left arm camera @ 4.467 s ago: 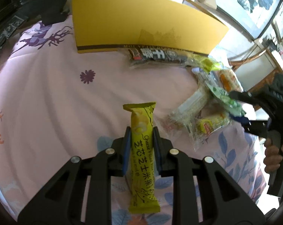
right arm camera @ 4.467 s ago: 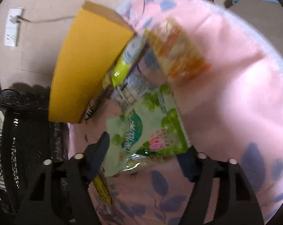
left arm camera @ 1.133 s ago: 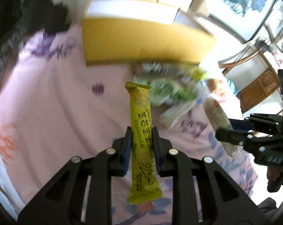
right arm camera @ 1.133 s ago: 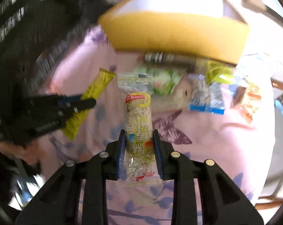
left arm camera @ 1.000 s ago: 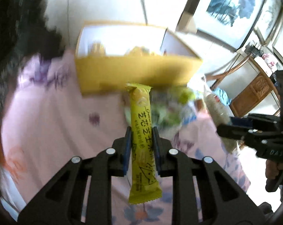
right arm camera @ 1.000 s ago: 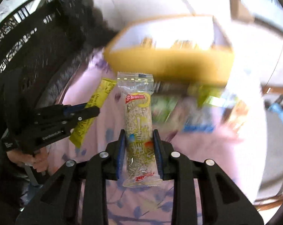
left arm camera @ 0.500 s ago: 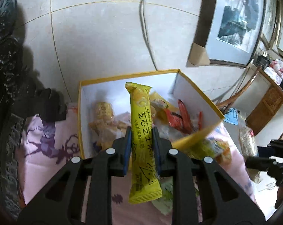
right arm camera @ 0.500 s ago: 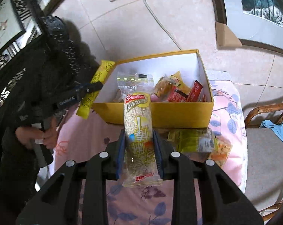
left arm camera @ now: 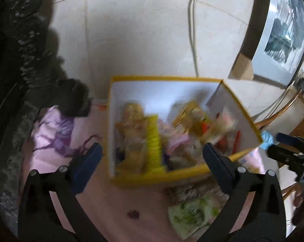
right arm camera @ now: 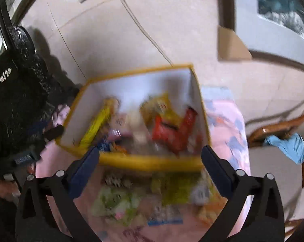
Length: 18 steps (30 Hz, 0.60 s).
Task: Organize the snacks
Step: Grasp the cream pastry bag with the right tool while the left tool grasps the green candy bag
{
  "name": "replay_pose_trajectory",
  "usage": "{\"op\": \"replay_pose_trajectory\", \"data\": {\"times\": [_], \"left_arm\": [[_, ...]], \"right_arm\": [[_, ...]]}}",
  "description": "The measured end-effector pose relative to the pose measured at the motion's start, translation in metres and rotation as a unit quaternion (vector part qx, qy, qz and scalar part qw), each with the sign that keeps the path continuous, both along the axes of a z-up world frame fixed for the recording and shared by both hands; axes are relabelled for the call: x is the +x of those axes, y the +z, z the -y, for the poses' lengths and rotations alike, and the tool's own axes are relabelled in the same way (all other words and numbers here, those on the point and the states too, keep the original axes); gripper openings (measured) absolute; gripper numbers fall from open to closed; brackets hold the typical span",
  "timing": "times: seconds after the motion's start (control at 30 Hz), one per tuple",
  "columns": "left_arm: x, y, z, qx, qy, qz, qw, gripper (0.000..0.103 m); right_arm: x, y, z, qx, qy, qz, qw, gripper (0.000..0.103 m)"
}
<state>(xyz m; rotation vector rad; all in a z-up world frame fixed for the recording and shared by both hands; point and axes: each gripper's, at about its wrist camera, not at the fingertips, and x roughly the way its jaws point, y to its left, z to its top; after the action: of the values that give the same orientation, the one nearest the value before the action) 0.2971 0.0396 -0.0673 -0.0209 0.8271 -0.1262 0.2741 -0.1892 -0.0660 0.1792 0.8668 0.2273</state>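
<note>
The left gripper (left arm camera: 151, 157) hangs over the yellow box (left arm camera: 192, 170), its jaws opening wide with nothing pressed between the pads; a yellow snack bar (left arm camera: 154, 143) lies inside among blurred packets. In front of the box, a green packet (left arm camera: 192, 215) rests on the pink cloth (left arm camera: 103, 197); the right gripper (left arm camera: 289, 151) shows at the right edge.

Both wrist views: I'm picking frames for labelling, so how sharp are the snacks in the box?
Left wrist view: motion blur smears the snacks in the yellow box; the left hand-held gripper stays crisp. Right wrist view: equally blurred box contents and loose packets; the right hand-held gripper is sharp, fisheye bends edges.
</note>
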Motion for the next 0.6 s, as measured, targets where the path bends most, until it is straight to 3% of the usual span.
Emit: {"op": "replay_pose_trajectory", "data": {"times": [0.1,0.17,0.27,0.4,0.5,0.6], "left_arm": [[-0.019,-0.018,-0.002,0.01,0.006,-0.031,0.9995,0.101],[-0.034,-0.032,0.002,-0.003,-0.017,-0.054,0.9984,0.101],[-0.057,-0.052,0.022,0.009,-0.057,-0.071,0.9958,0.101],[-0.066,-0.086,0.055,0.028,-0.102,-0.101,0.9893,0.101],[-0.063,-0.106,0.072,0.021,-0.124,-0.122,0.9845,0.101],[-0.056,-0.12,0.084,0.016,-0.139,-0.123,0.9825,0.101]], "right_arm": [[-0.03,-0.022,0.012,-0.019,-0.007,-0.039,0.999,0.102],[-0.048,-0.042,0.02,-0.037,-0.014,-0.065,0.997,0.102],[-0.064,-0.07,0.037,-0.06,-0.046,-0.087,0.993,0.102],[-0.07,-0.084,0.037,-0.09,-0.025,-0.041,0.995,0.102],[-0.061,-0.103,0.052,-0.096,-0.089,-0.053,0.99,0.102],[-0.052,-0.117,0.058,-0.086,-0.142,-0.036,0.985,0.102]]}}
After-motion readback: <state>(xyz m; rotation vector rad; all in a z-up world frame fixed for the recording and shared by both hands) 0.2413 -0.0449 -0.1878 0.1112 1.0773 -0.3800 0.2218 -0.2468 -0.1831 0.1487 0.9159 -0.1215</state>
